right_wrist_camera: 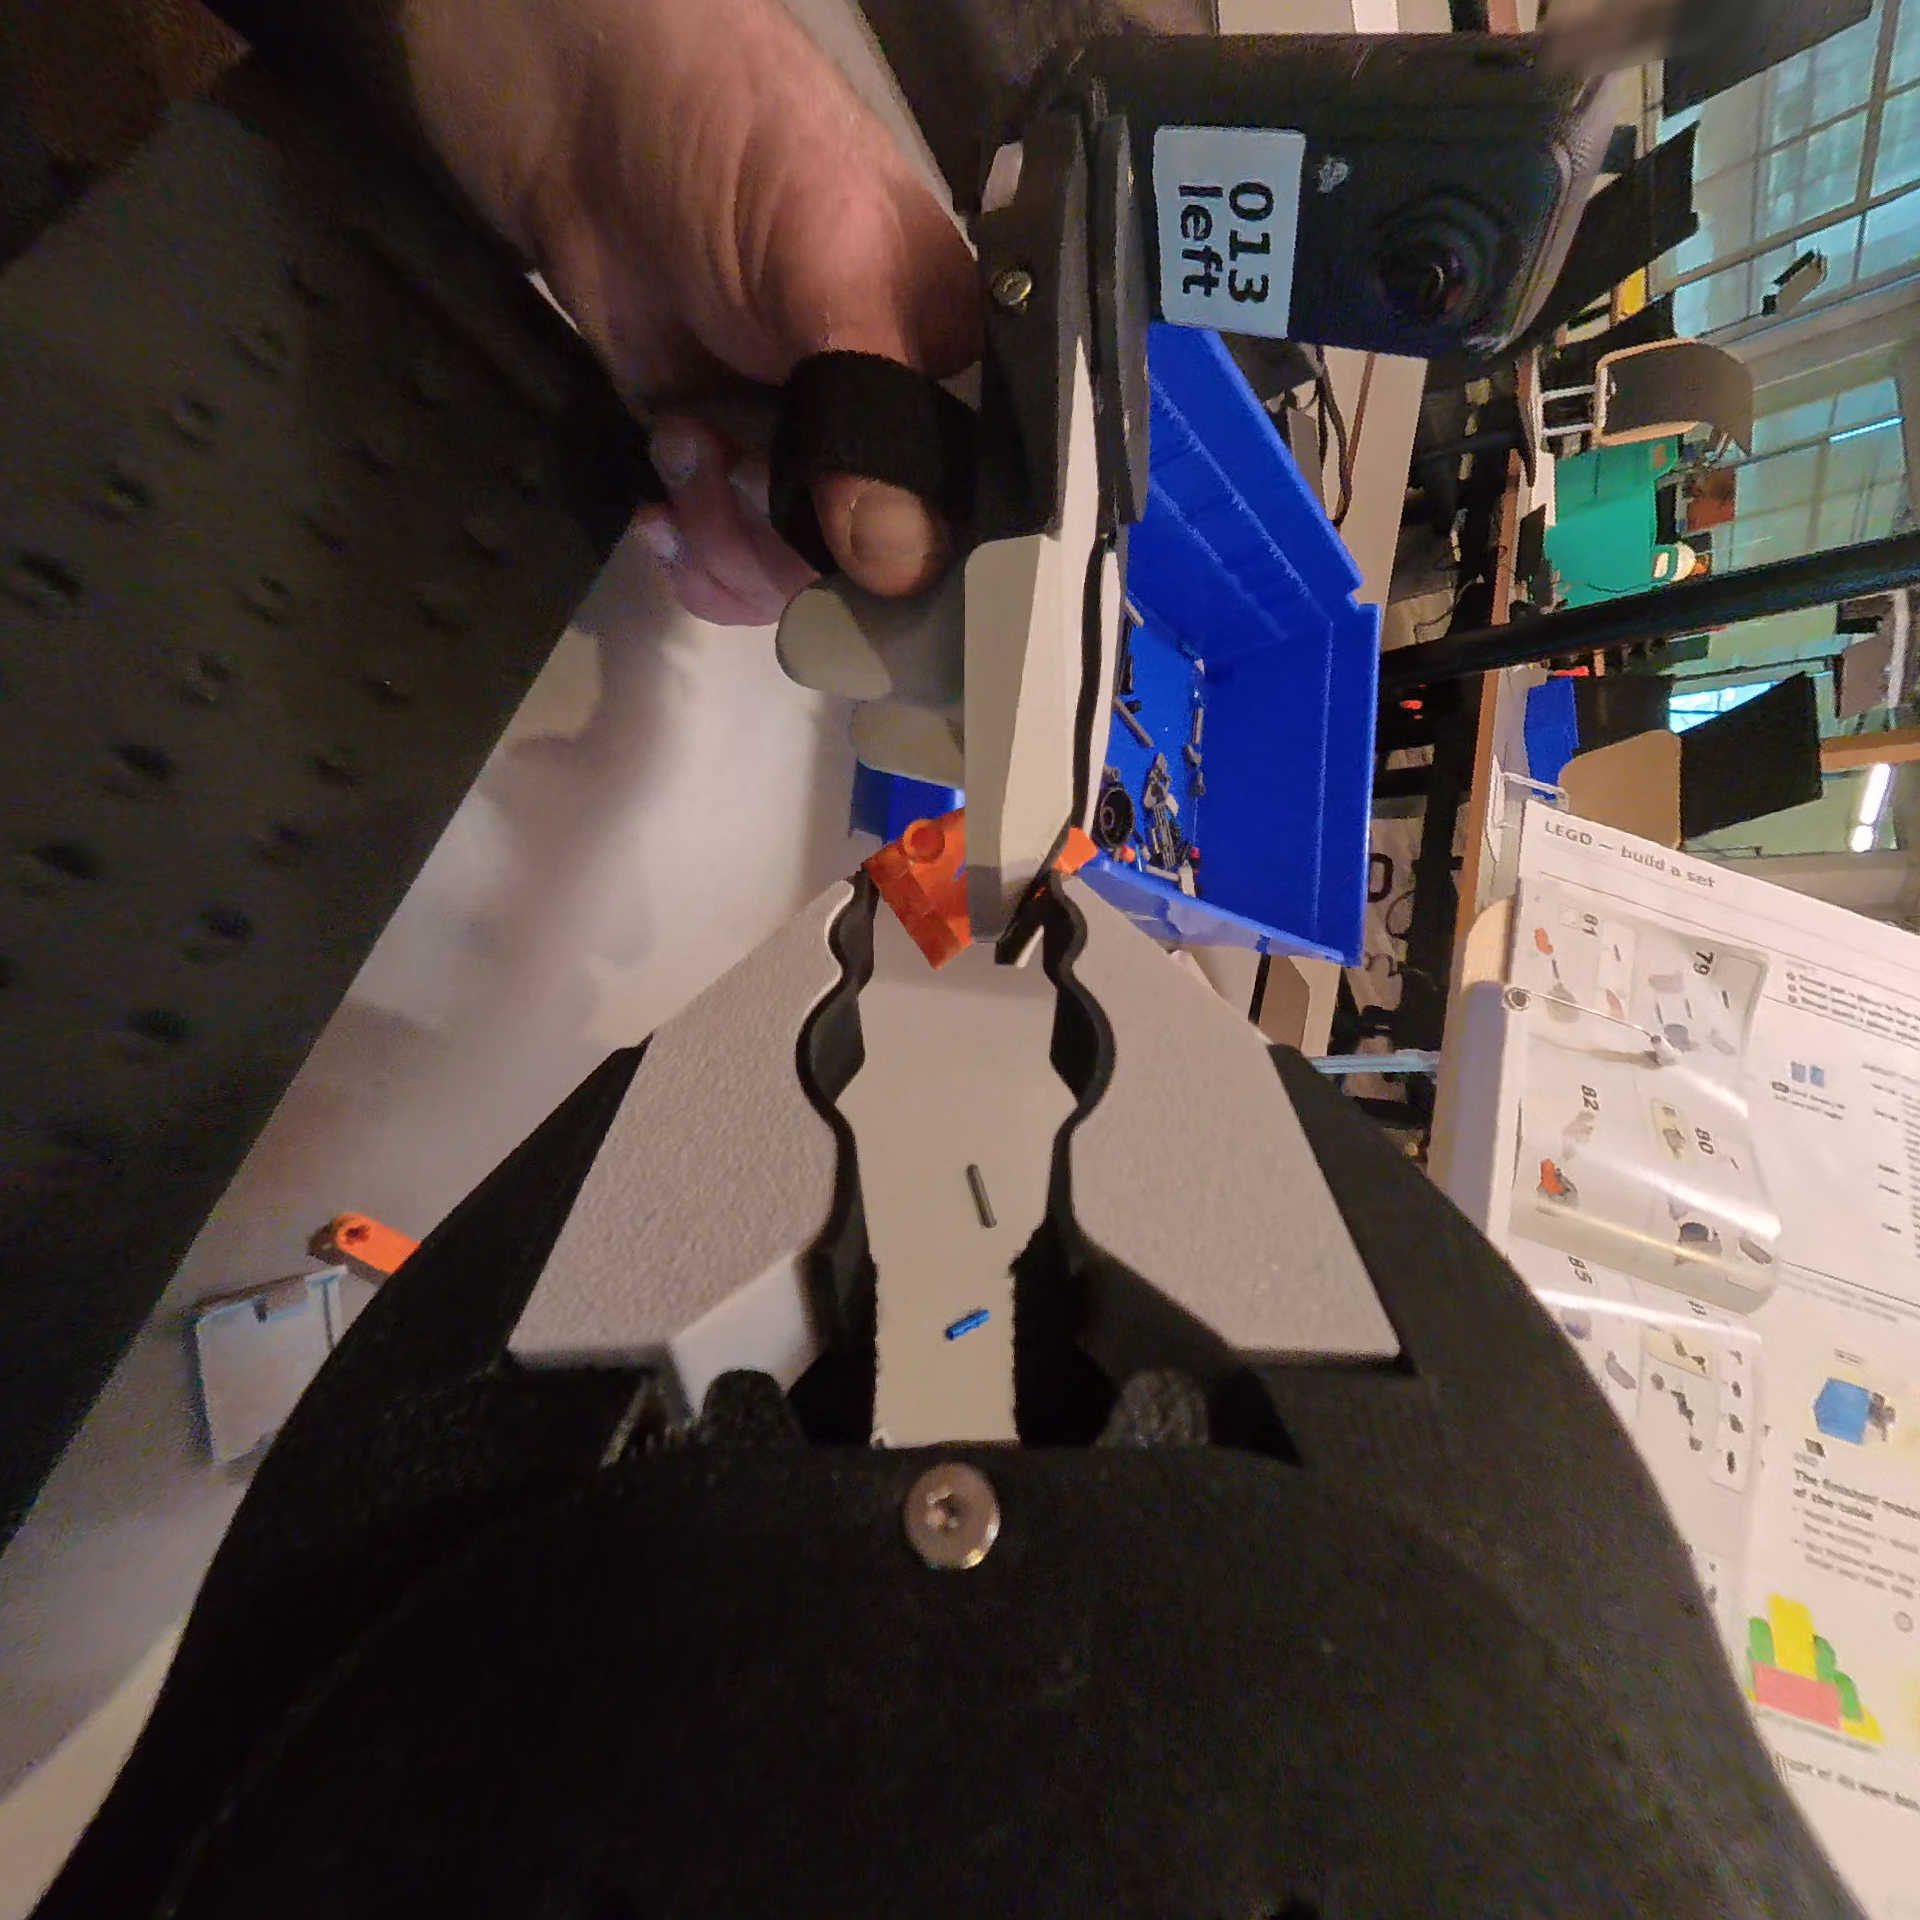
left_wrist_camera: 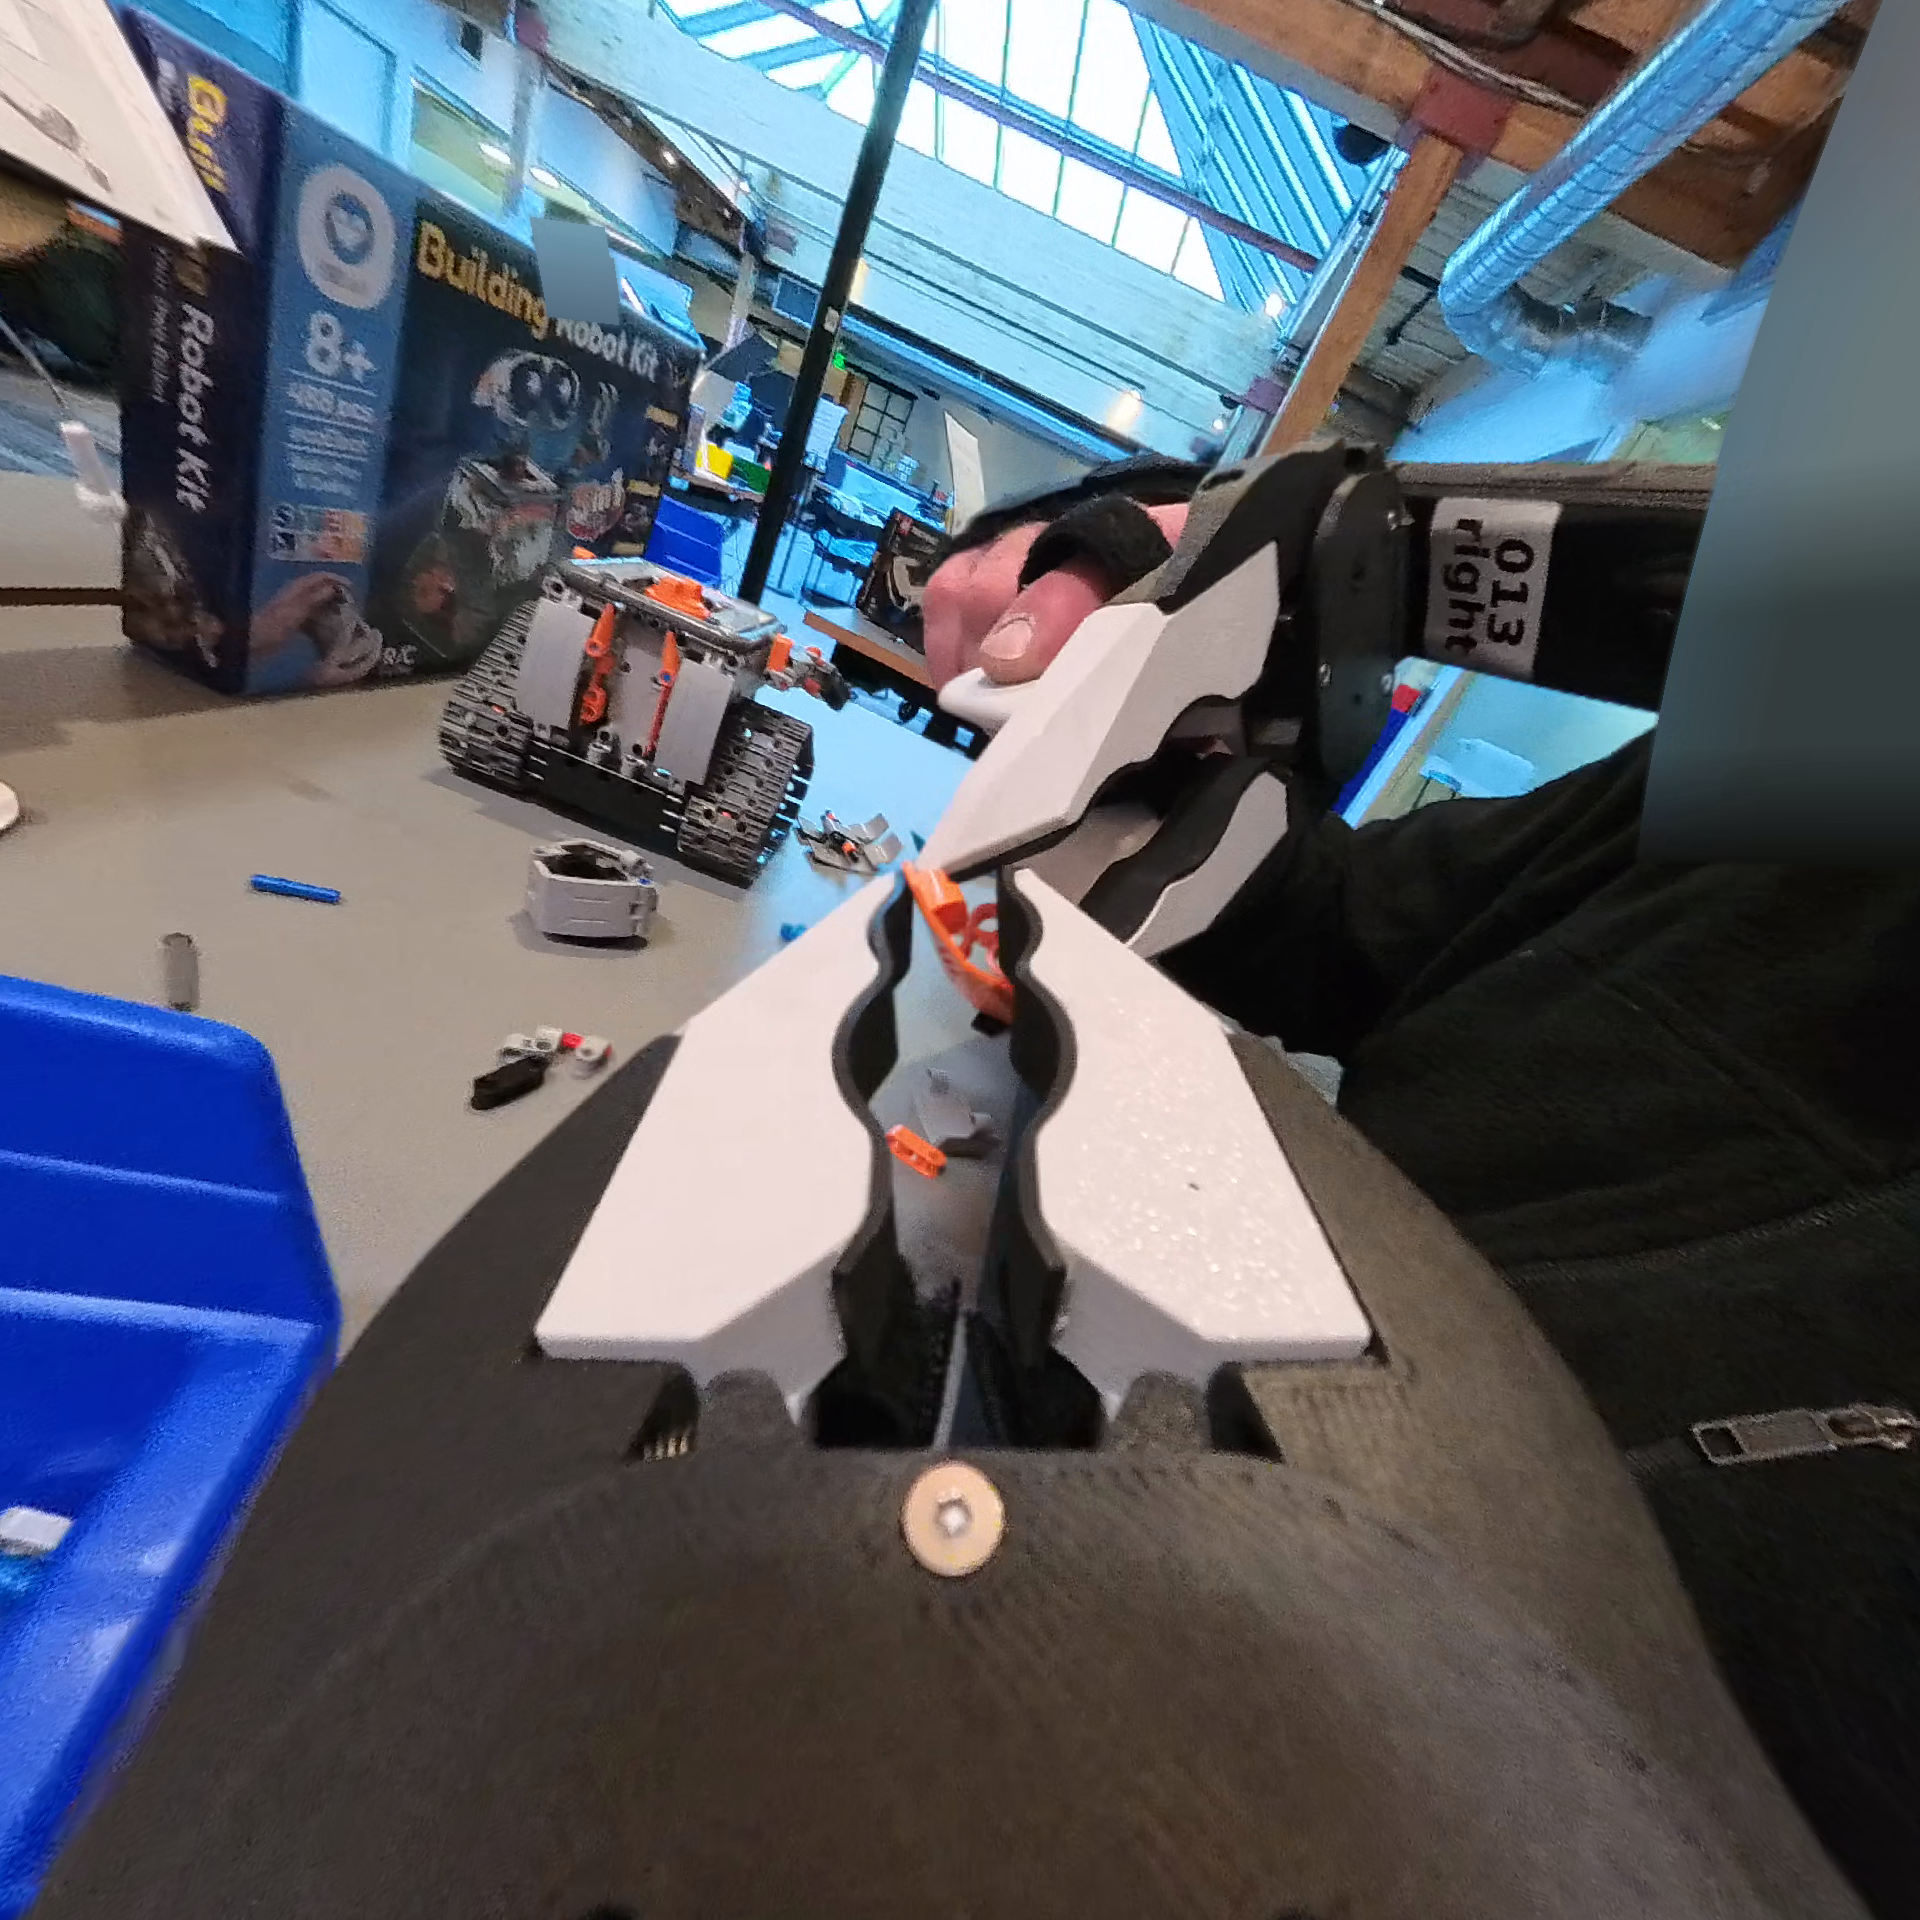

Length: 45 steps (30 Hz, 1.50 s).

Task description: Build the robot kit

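Observation:
My left gripper (left_wrist_camera: pixel 954 883) is shut on a small orange building piece (left_wrist_camera: pixel 961 940) held at its fingertips above the grey table (left_wrist_camera: pixel 343 997). My right gripper (right_wrist_camera: pixel 961 899) comes in from the right in the left wrist view (left_wrist_camera: pixel 940 862) and meets the same orange piece (right_wrist_camera: pixel 920 883). Its two tips sit against either side of the piece and of the left gripper's tip. The left gripper (right_wrist_camera: pixel 1013 883) points down from above in the right wrist view. A hand (right_wrist_camera: pixel 707 260) holds it.
A blue bin (left_wrist_camera: pixel 135 1247) with several small parts (right_wrist_camera: pixel 1278 675) stands at the left. A tracked robot model (left_wrist_camera: pixel 634 707) and its kit box (left_wrist_camera: pixel 343 416) stand farther back. Loose parts (left_wrist_camera: pixel 590 894) lie on the table. Instruction sheets (right_wrist_camera: pixel 1683 1195) hang at the right. Both grippers' tips are close together, under 4 cm apart. The tracked robot model (left_wrist_camera: pixel 634 707) is about 30 centimeters from both grippers' fingertips.

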Each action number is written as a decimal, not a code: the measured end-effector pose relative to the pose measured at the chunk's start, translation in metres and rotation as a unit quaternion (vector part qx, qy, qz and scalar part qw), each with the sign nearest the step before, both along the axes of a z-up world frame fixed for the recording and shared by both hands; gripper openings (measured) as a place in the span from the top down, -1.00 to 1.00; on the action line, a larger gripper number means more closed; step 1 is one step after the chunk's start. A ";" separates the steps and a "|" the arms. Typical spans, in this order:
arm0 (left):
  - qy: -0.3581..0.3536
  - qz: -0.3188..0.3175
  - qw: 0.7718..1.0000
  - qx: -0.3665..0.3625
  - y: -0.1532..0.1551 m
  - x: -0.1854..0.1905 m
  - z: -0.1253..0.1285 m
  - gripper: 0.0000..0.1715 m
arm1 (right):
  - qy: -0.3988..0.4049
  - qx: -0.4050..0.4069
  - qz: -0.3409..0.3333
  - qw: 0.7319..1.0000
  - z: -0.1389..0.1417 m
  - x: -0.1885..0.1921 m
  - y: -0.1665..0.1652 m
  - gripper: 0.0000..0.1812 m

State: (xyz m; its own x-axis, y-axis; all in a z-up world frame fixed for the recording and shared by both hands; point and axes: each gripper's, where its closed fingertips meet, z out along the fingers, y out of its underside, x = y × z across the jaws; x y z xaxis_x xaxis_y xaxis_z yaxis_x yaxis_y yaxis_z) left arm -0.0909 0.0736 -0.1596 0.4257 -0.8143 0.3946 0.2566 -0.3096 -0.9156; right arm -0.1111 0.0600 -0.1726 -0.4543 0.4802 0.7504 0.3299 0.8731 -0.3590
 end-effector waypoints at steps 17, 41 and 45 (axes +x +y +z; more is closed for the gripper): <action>0.011 -0.023 1.000 0.014 -0.015 0.010 -0.003 0.94 | 0.171 -0.129 -0.140 0.967 0.004 0.015 -0.017 0.61; -0.171 0.043 0.983 -0.049 0.019 0.013 0.021 0.94 | 0.275 -0.389 -0.224 0.850 0.013 0.025 0.016 0.44; -0.177 0.032 0.982 -0.051 0.018 0.016 0.022 0.94 | 0.268 -0.378 -0.217 0.859 0.015 0.017 0.013 0.56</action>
State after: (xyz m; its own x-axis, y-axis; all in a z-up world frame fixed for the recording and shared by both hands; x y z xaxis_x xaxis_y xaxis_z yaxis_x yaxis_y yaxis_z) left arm -0.0749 0.0915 -0.1380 0.2966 -0.7387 0.6053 0.5752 -0.3678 -0.7307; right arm -0.0944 0.0730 -0.1578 0.2044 0.9593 0.1948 0.1766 0.1596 -0.9713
